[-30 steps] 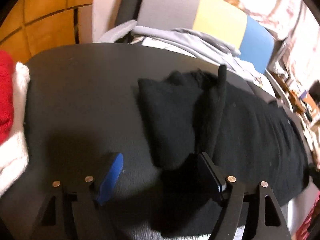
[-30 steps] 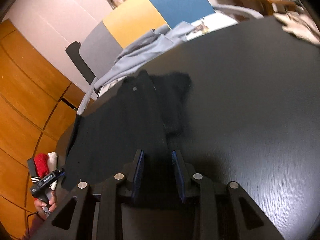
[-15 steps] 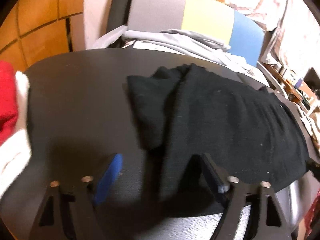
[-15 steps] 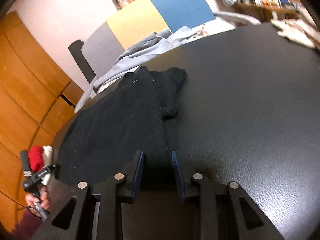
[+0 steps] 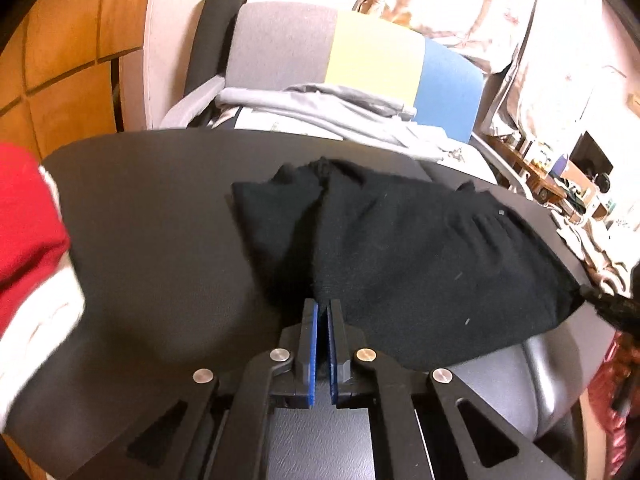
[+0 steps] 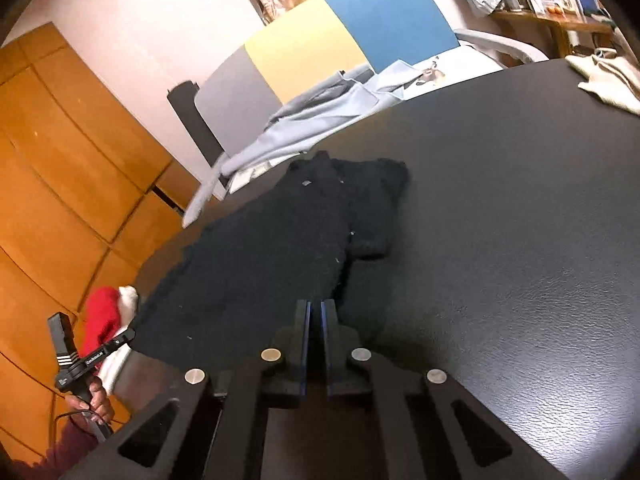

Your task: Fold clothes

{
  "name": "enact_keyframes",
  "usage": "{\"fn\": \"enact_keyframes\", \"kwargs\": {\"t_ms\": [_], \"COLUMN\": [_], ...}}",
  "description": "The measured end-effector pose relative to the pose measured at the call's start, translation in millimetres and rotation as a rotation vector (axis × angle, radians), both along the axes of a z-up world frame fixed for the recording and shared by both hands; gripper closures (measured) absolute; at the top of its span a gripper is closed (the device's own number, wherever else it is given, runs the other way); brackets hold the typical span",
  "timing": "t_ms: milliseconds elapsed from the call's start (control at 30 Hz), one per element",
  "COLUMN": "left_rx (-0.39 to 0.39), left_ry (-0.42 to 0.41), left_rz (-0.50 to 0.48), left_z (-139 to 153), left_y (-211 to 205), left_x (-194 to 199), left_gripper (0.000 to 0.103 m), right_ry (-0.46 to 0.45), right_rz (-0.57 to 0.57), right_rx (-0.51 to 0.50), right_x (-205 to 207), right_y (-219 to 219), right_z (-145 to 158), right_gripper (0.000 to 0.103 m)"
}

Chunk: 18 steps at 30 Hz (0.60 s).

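Note:
A black garment (image 5: 420, 248) lies folded lengthwise on the black table (image 5: 152, 248). In the left wrist view my left gripper (image 5: 323, 305) has its jaws closing tight on the garment's near edge, and cloth is pinched between the blue pads. My right gripper (image 6: 316, 303) is likewise closing on the other near corner of the garment (image 6: 260, 248), which hangs slightly off the table between both grips. The right gripper (image 5: 612, 309) shows at the cloth's right end in the left view. A hand holds the left gripper (image 6: 120, 338) at the lower left of the right view.
Red and white clothes (image 5: 28, 232) are piled at the table's left end. A chair with a grey, yellow and blue back (image 5: 360, 52) stands behind the table, with a grey garment (image 5: 320, 108) draped on it. A beige cloth (image 6: 608, 76) lies at the far right.
The left jaws went from wide open to shut on the garment's near edge. The right jaws narrowed shut too. The cloth's near edge rose and stretched between both grippers.

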<state>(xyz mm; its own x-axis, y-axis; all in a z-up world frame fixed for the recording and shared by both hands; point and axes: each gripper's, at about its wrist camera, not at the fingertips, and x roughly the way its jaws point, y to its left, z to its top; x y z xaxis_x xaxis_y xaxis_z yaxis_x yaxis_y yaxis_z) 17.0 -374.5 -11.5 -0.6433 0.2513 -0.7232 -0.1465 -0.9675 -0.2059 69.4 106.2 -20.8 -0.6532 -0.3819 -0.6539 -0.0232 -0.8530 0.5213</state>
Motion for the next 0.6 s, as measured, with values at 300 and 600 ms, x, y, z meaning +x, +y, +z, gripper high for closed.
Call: {"fn": "enact_keyframes", "kwargs": {"t_ms": [300, 600], "left_rx": [-0.014, -0.161], "left_ry": [-0.127, 0.072], "left_rz": [0.127, 0.223], "left_z": [-38, 0], "left_y": [-6, 41], "left_x": [-20, -22], "left_gripper": [0.076, 0.056], "right_ry": [-0.064, 0.137], "right_rz": [-0.097, 0.125], "right_rx": [0.035, 0.389], "right_x": [3, -19], "right_y": [13, -86], "right_z": [-23, 23], "right_gripper": [0.083, 0.081]}}
